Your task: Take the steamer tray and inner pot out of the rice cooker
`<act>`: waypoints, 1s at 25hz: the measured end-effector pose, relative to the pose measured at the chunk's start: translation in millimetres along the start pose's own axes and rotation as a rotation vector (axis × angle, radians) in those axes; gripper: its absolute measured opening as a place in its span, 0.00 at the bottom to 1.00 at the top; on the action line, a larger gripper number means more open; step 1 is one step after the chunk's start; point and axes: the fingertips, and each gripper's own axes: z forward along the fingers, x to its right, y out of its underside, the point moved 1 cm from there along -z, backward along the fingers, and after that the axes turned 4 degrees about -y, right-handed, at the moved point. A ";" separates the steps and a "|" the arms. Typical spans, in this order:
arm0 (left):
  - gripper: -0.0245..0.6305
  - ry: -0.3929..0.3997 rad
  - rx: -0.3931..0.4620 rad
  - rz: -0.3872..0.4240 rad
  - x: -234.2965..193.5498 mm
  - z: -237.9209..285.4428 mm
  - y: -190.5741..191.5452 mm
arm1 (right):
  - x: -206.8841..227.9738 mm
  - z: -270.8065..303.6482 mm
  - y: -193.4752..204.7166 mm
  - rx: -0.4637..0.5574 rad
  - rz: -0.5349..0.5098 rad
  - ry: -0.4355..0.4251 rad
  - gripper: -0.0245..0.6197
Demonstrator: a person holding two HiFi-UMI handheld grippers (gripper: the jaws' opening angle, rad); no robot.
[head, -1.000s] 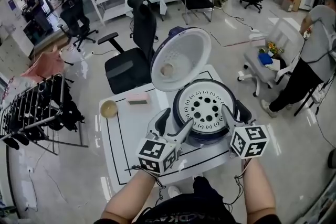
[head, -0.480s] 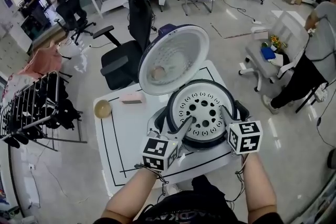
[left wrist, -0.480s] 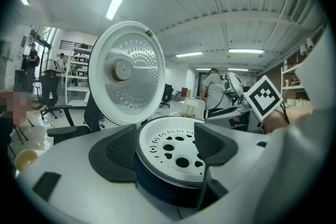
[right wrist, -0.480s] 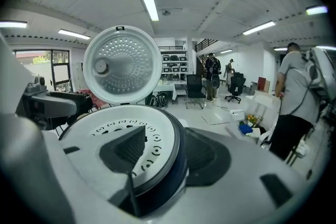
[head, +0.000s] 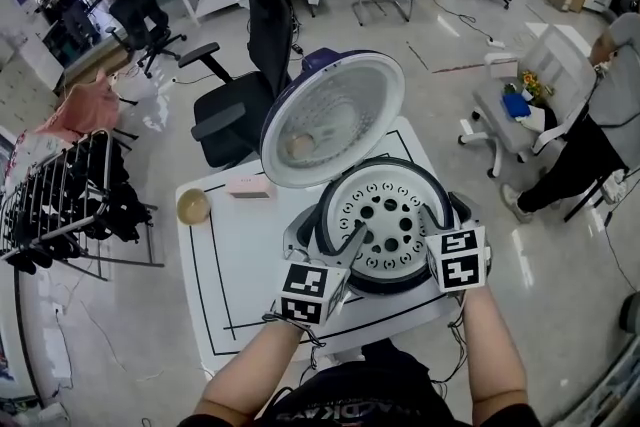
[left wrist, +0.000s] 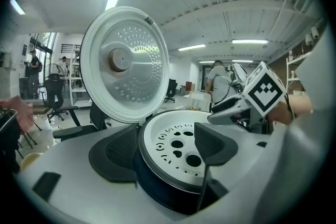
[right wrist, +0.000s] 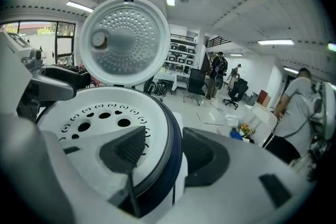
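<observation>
The rice cooker (head: 330, 215) stands on the white table (head: 240, 285) with its lid (head: 332, 120) swung up. The white perforated steamer tray (head: 385, 215) sits in its mouth and hides the inner pot. My left gripper (head: 328, 237) is open astride the near-left rim, one jaw over the steamer tray (left wrist: 173, 139) and one outside the dark blue body. My right gripper (head: 448, 215) is open astride the right rim in the same way, one jaw resting over the steamer tray (right wrist: 94, 118). The lid (left wrist: 126, 63) (right wrist: 123, 42) rises behind both. Left gripper (left wrist: 165, 152); right gripper (right wrist: 165, 152).
A pink box (head: 250, 187) and a small bowl (head: 193, 206) lie on the table's far left. A black office chair (head: 255, 65) stands behind the table, a drying rack (head: 60, 205) to the left. A person (head: 600, 115) and a white chair (head: 520, 105) are at the right.
Both grippers have moved forward onto the cooker's rim; the left one's inner jaw now lies over the tray. The head view has shifted slightly.
</observation>
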 end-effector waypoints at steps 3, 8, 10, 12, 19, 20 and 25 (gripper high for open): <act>0.55 -0.022 -0.015 0.010 -4.5 4.7 2.7 | 0.9 4.9 2.0 -0.039 -0.036 0.004 0.37; 0.55 -0.009 -0.048 0.021 -0.2 9.5 8.9 | 3.4 9.0 8.7 -0.134 -0.141 0.035 0.37; 0.55 -0.006 -0.051 0.019 -0.8 11.7 12.1 | 4.7 10.2 7.3 -0.148 -0.163 0.044 0.36; 0.55 -0.005 -0.054 0.013 -1.9 13.7 14.2 | 5.7 11.9 6.5 -0.153 -0.169 0.051 0.34; 0.55 -0.005 -0.039 0.008 -3.9 14.0 10.0 | 9.6 9.1 4.3 -0.130 -0.143 0.076 0.31; 0.55 -0.005 -0.040 0.006 -4.4 13.7 10.7 | 9.5 7.8 3.0 -0.123 -0.144 0.082 0.30; 0.55 0.011 -0.067 0.011 -4.0 10.1 13.1 | 7.9 -2.3 -5.0 -0.059 -0.124 0.111 0.24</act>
